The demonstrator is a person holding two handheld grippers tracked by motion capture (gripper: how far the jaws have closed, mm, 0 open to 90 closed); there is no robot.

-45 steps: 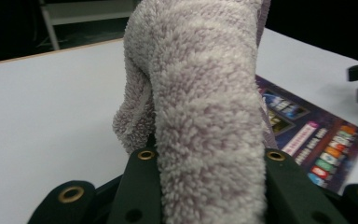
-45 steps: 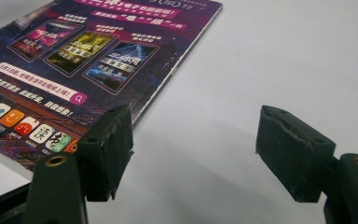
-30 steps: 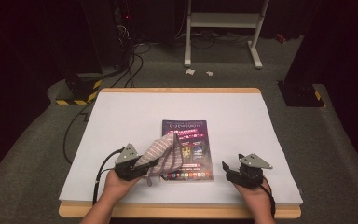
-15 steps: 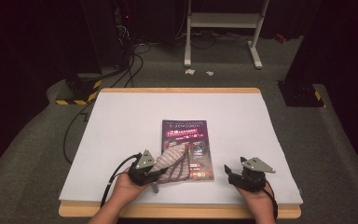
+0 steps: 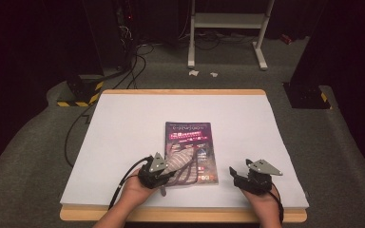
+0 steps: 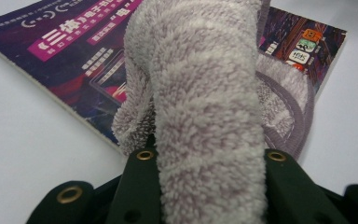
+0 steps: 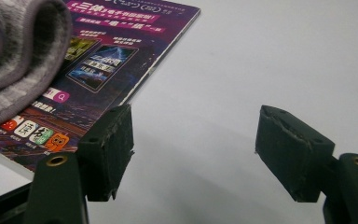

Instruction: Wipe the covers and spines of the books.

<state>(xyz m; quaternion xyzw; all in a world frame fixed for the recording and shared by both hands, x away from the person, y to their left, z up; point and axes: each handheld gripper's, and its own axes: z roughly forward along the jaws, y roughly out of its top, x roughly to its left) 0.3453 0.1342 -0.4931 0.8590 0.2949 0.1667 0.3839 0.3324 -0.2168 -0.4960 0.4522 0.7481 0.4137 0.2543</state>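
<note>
A purple-covered book (image 5: pixel 190 135) lies flat in the middle of the white tabletop (image 5: pixel 123 123). A fluffy grey striped cloth (image 5: pixel 183 161) is draped over the book's near left part. My left gripper (image 5: pixel 164 173) is shut on a fold of it at the book's near left corner. In the left gripper view the cloth (image 6: pixel 205 116) rises between the jaws of that gripper (image 6: pixel 209 156) and hides much of the book (image 6: pixel 74 51). My right gripper (image 5: pixel 237 173) rests open on the table just right of the book's near right corner. In the right gripper view its jaws (image 7: pixel 193 140) stand wide with bare table between them, the book (image 7: pixel 102 60) and cloth (image 7: pixel 14 51) at left.
The tabletop's wooden edge (image 5: pixel 180 214) runs along the near side. Beyond the table's far edge stand a white metal frame (image 5: pixel 228 28) on the carpet, a tangle of black cables (image 5: pixel 138 61) and a yellow-and-black striped foot (image 5: pixel 78 97).
My left gripper has moved right and a little nearer, dragging the cloth along the book's near part. The right gripper has stayed where it was.
</note>
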